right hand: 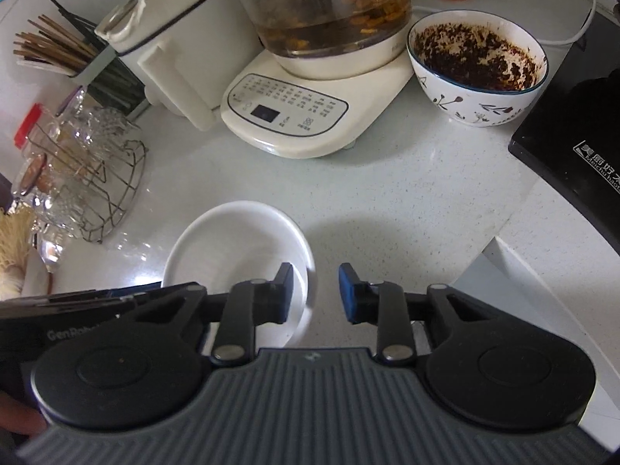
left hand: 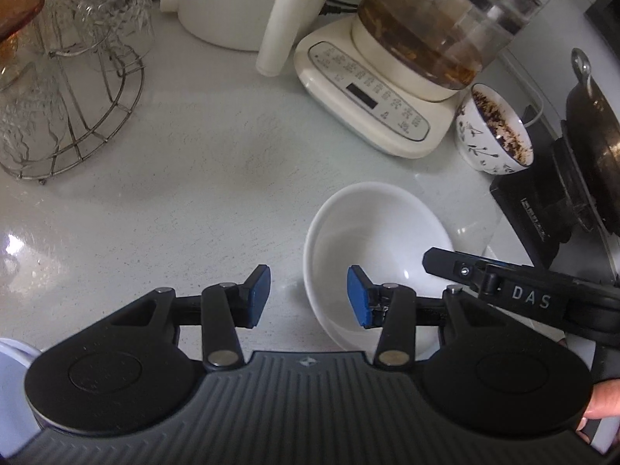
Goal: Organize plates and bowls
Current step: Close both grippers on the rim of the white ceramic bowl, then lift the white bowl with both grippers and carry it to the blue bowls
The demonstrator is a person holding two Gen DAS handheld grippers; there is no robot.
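A plain white bowl (left hand: 378, 248) sits upright and empty on the pale speckled countertop (left hand: 201, 162), in front of the cream kettle base and near the counter's front edge.

The left gripper (left hand: 309, 296) straddles the bowl's left rim: one blue pad is over the bare counter outside the rim, the other is over the bowl's inside wall. The fingers are spread, and neither pad is seen pressing on the rim.

The right gripper (right hand: 316, 292) straddles the bowl's opposite rim in the same way, with one finger over the inside and the blue-padded finger outside. Its gap is narrower, but daylight shows on both sides of the rim, so the fingers look spread and not pinching. In the left wrist view the right gripper's black arm reaches over the bowl's far side.

Behind the bowl stands the cream kettle base (right hand: 294, 116), with a control panel, carrying a glass kettle (right hand: 329, 4) of brown liquid. Beside it is a flower-patterned bowl (right hand: 478, 66) smeared inside with dark residue. A black induction cooker (right hand: 573, 147) lies to the right. On the left, a wire rack (left hand: 85, 116) holds upturned glassware. A white appliance with a handle (left hand: 240, 4) stands at the back, and chopsticks (right hand: 54, 46) sit in a holder beyond it.
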